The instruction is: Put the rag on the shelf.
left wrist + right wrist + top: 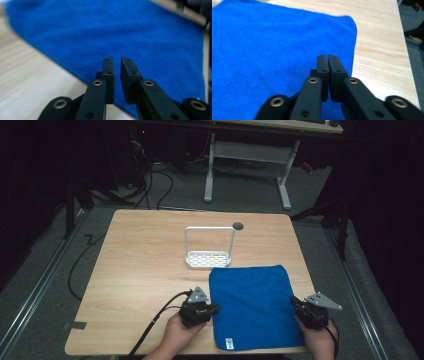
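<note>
cloth (pixel 252 304) flat on tabletop (pixel 145 270), just in front of rack (pixel 209 248). left gripper (pixel 212 309) nearly closed at cloth's left edge, right gripper (pixel 296 303) closed on right edge. grasping step; next probably lifting both edges evenly to fold.

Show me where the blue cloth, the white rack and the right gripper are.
blue cloth (pixel 252 305), high view, middle of the fabric.
white rack (pixel 208 259), high view, its perforated base.
right gripper (pixel 327 58), right gripper view, between the jaw tips.

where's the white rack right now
In the high view the white rack stands upright near the middle of the table, just beyond the far edge of the blue cloth and close to a small dark disc.
</note>
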A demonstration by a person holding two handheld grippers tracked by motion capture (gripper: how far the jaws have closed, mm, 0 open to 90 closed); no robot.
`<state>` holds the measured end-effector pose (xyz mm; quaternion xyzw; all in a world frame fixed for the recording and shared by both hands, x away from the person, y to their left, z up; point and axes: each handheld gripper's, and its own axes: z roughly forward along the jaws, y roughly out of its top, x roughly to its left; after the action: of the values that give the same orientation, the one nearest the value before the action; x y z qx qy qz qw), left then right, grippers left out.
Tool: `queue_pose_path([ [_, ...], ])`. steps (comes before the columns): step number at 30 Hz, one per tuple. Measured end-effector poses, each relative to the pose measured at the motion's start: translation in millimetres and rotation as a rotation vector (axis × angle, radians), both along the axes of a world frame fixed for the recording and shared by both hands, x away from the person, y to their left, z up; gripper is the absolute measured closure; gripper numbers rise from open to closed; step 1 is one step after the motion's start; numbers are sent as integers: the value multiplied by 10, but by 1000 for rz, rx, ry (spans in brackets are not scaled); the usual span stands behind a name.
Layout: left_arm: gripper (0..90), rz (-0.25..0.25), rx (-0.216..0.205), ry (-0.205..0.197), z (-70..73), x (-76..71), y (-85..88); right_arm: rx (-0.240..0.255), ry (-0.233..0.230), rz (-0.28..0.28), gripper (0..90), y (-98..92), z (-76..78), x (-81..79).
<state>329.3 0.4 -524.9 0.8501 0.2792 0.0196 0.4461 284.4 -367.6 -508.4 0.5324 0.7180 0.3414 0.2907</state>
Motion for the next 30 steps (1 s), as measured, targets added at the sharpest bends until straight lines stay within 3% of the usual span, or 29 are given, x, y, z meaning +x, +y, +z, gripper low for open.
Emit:
queue_pose_path([
  [1, 837, -20, 56, -19, -44, -42, -84, -1, 32, -8, 900, -27, -37, 26],
  [5, 852, -28, 89, -35, -48, -65, -112, -3, 65, -13, 900, -61, -86, 42],
  [8, 861, -33, 91, -14, -41, -53, -89, -4, 98, -20, 900, -79, -124, 57],
  [13, 851, -42, 83, -20, -51, -64, -54, -12, 130, -12, 900, -55, -163, 78],
  [23, 844, -40, 76, -4, -52, -77, 25, 5, 128, 4, 900, -57, -169, 69],
  [30, 846, -51, 94, -2, -35, -103, 129, 11, 129, 40, 893, 3, -172, 25],
])
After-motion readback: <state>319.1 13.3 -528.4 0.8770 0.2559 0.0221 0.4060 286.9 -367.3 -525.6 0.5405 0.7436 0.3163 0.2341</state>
